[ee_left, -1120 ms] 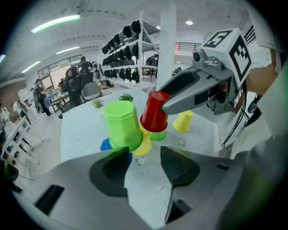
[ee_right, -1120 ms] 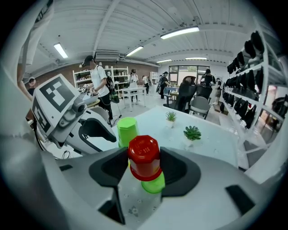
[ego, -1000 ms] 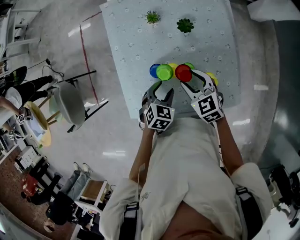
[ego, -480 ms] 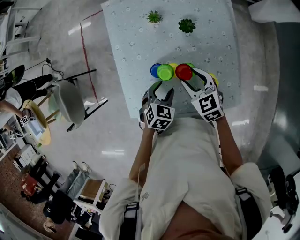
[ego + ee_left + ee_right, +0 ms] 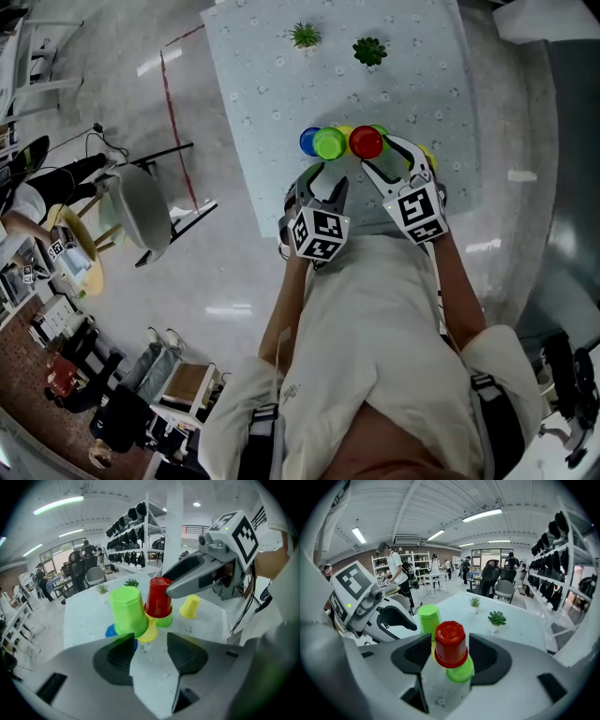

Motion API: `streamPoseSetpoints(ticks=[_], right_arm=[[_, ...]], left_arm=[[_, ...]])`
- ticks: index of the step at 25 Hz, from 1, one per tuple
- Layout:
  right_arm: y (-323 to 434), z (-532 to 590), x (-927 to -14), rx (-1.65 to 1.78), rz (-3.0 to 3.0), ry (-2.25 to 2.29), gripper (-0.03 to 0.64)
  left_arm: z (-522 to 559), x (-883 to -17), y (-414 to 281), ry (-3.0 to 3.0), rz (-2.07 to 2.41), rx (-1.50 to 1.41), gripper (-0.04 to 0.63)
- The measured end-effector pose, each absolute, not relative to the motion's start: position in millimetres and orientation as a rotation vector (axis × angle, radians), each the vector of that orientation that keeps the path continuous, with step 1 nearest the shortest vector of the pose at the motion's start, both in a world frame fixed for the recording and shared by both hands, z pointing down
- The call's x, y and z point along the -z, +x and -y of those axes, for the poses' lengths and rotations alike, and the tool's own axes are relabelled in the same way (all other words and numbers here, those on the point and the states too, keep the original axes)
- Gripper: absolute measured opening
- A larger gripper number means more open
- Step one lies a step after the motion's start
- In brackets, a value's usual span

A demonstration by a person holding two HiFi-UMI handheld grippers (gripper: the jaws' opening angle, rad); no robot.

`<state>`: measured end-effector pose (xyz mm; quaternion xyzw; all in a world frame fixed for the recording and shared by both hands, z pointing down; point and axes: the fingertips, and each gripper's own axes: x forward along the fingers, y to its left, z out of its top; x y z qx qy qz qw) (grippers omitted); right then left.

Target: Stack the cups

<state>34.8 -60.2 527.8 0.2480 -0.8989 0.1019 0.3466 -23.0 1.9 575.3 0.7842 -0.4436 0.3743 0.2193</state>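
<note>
Fingers (image 5: 115, 660) of the left gripper (image 5: 149, 644) stand apart, empty, just short of the light green cup (image 5: 127, 611). Right gripper (image 5: 450, 641) jaws have just been opening; we find the red cup (image 5: 451, 651) between them, ungripped, seated on a green cup (image 5: 461, 671) on the table (image 5: 511, 625). We judge that placement complete.

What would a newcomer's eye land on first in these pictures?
Near the person's side of the pale speckled table, an upturned red plastic cup sits stacked on a green plastic cup, beside a lime-green plastic cup. The jaws of the right claw have just been opening, the red cup standing between them.
</note>
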Motion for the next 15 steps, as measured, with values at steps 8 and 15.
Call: streamPoseSetpoints(ticks=[8, 15], right_arm=[[48.8, 51.8, -524.8, -0.283, 2.327, 0.716, 0.250], [75.9, 42.6, -527.1, -0.318, 2.296, 0.801, 0.250]], left_arm=[[-5.5, -573.3, -12.7, 2.225, 1.184, -1.057, 0.222], [-5.8, -571.5, 7.8, 2.293, 1.123, -1.081, 0.215]])
